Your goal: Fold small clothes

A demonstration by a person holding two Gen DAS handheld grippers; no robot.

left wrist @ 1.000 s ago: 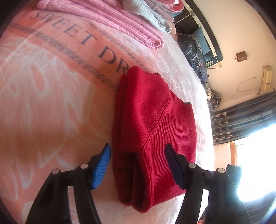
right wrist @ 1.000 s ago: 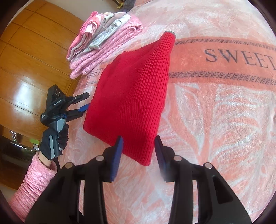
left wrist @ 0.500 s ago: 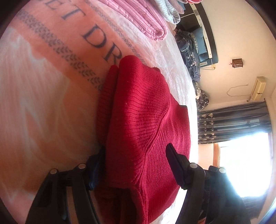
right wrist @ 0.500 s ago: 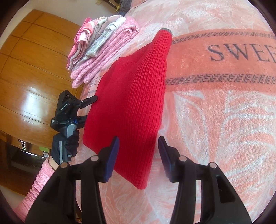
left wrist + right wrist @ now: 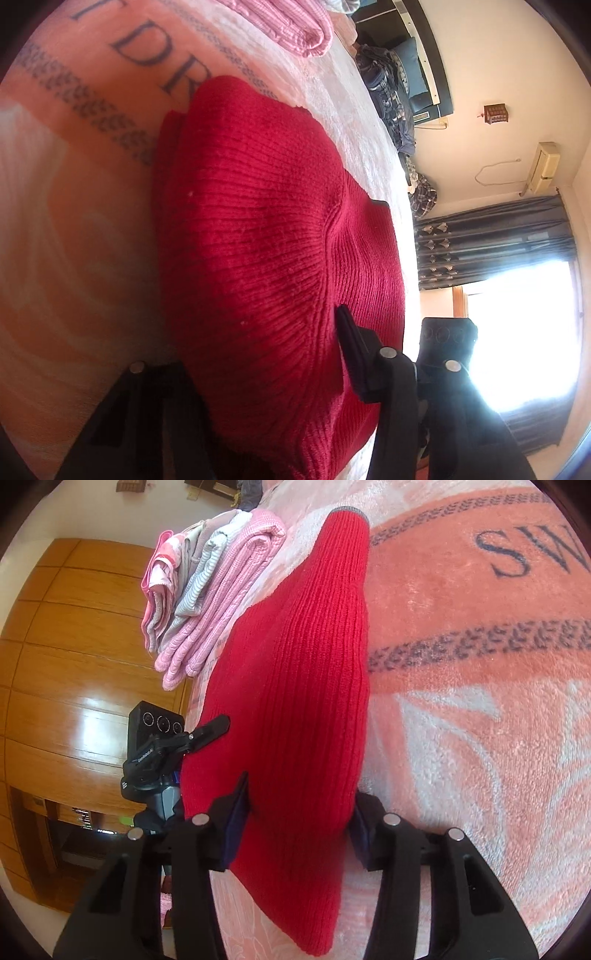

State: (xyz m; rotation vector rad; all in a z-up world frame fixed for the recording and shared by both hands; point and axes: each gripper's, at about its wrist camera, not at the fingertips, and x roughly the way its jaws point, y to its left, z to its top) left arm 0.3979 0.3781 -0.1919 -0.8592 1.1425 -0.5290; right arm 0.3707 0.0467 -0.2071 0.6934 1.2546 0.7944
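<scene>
A folded red knit sweater [image 5: 266, 229] lies on the pink blanket [image 5: 74, 229]. My left gripper [image 5: 258, 339] is open and straddles one end of it; the right finger [image 5: 347, 332] rests on top of the knit, and the left finger is hidden at the sweater's edge. In the right wrist view the same sweater [image 5: 295, 686] runs away from me. My right gripper [image 5: 299, 812] is open, with the sweater's near end between its blue-padded fingers. The left gripper [image 5: 207, 738] shows at the sweater's left side, held by a gloved hand.
A stack of folded pink and striped clothes [image 5: 207, 590] sits on the blanket [image 5: 480, 738] just beyond the sweater. A wooden wardrobe [image 5: 74, 646] stands past the bed's left edge. Dark clothes [image 5: 388, 81] are heaped at the far side, near a curtained window [image 5: 498, 240].
Both grippers have pushed forward over the sweater, so its ends now lie between their fingers. The jaws stay about as wide as before. The sweater has not visibly shifted.
</scene>
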